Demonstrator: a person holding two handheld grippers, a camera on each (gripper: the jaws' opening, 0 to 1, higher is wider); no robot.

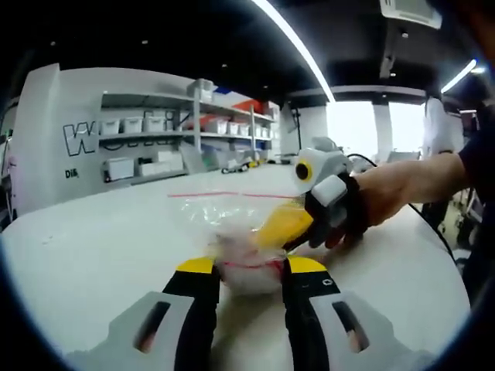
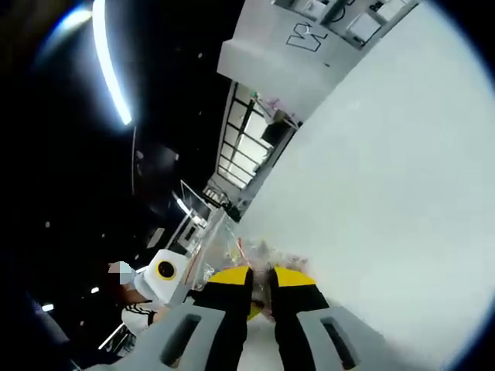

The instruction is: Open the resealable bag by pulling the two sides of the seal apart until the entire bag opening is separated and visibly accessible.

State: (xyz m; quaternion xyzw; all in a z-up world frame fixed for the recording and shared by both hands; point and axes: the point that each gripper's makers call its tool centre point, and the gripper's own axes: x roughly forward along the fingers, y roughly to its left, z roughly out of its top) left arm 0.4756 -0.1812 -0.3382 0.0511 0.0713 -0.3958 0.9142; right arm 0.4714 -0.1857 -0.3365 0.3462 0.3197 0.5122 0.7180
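A clear resealable bag point(image 1: 232, 220) with a red seal strip and pale contents is held just above the white table point(image 1: 93, 247). My left gripper point(image 1: 251, 267) has its yellow-tipped jaws closed against the bag's near edge, with the red strip between them. From the right comes my right gripper point(image 1: 292, 224), held by a person's hand point(image 1: 387, 193), with its yellow jaws pinched on the bag's side. In the right gripper view, my right gripper point(image 2: 261, 277) has its jaws close together on the crinkled bag point(image 2: 259, 251). The left gripper's white body point(image 2: 158, 282) is at the lower left.
Shelves with white bins point(image 1: 147, 127) line a wall beyond the table's far edge. The table point(image 2: 387, 154) spreads wide and bare around the bag. Ceiling light strips point(image 1: 294, 42) run overhead, and a person's dark sleeve point(image 1: 479, 154) is at the right.
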